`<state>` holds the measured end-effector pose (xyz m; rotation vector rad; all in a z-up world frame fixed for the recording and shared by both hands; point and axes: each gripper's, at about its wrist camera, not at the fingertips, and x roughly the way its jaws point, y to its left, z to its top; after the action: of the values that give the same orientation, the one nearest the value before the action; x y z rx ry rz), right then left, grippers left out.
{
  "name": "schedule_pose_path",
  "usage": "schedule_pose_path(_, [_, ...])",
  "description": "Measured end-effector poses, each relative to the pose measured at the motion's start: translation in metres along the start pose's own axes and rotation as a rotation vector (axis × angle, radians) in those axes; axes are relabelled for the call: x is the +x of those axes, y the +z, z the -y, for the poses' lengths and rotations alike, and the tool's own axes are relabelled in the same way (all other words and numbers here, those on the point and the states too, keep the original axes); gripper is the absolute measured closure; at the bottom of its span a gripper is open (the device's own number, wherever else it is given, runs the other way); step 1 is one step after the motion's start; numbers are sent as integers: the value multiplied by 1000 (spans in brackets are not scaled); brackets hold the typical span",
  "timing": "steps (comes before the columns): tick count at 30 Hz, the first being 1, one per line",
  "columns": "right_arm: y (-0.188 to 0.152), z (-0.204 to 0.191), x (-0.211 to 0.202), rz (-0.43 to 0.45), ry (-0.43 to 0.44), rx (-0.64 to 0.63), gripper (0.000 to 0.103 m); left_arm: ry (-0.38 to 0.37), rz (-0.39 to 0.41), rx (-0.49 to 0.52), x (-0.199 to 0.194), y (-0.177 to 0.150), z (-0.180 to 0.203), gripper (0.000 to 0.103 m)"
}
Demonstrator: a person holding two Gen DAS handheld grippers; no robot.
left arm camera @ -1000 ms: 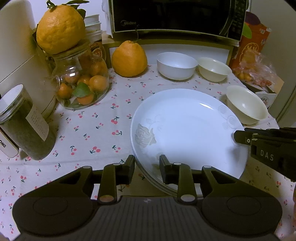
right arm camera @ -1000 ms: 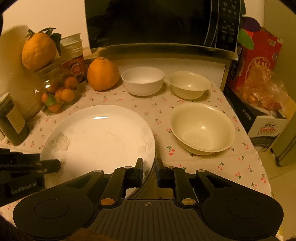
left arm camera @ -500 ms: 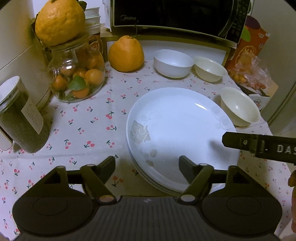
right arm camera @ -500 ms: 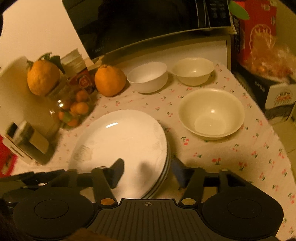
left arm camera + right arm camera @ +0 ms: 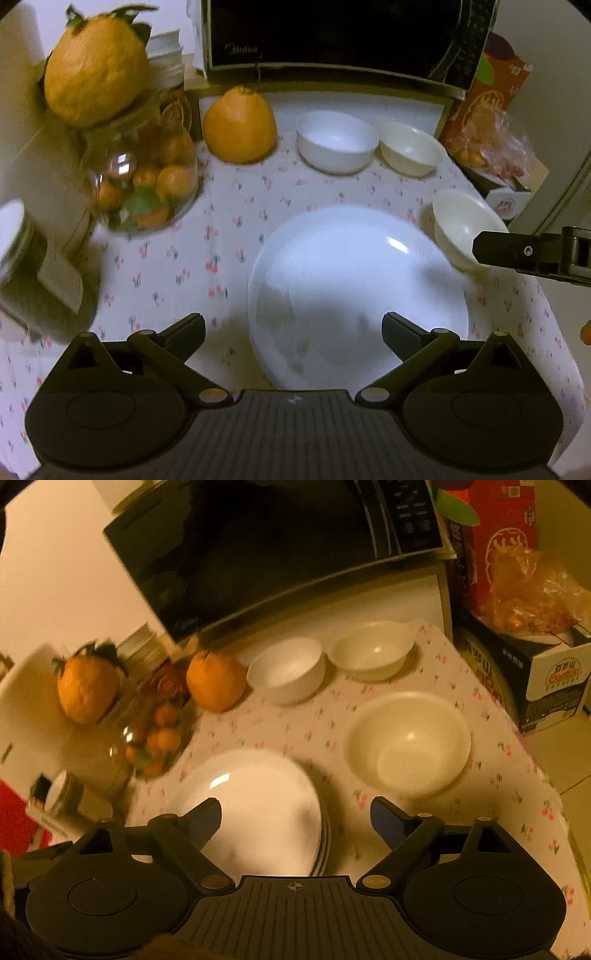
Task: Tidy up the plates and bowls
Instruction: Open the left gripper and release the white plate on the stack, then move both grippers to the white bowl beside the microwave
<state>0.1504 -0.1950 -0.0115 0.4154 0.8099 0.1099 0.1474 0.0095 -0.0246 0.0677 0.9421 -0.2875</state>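
A stack of white plates [image 5: 354, 295] lies on the cherry-print tablecloth [image 5: 221, 221], close in front of both grippers. My left gripper [image 5: 293, 328] hangs over the stack's near rim, its jaws opening wide and pressing on nothing. My right gripper [image 5: 295, 814] is also opening above the right rim of the plates [image 5: 258, 805], its pads clear of them. One of its fingers [image 5: 517, 251] shows at the right edge of the left wrist view. A large cream bowl [image 5: 406, 746] sits right of the stack. A white bowl [image 5: 286, 670] and a small cream bowl [image 5: 371, 651] stand behind.
A black microwave [image 5: 332, 37] fills the back. A big orange citrus [image 5: 240, 125] sits beside a glass jar of small oranges [image 5: 147, 184] with another citrus [image 5: 94, 70] on top. A lidded canister [image 5: 37, 273] stands at left. Boxes and a bag of fruit [image 5: 491, 147] crowd the table's right edge.
Both grippers were shut on the rim of the plate stack; both have let go, spread wide and lifted back from it. The right wrist view has tilted.
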Motion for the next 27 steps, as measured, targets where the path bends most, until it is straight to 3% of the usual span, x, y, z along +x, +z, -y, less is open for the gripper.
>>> schedule_pose_path(14, [65,27,46,43,37,128,12,-45,20,-99,38,63,-15,1])
schedule_pose_path(27, [91,48,105,-37,174,355,12,-73,73,-170,79,107,-16,1])
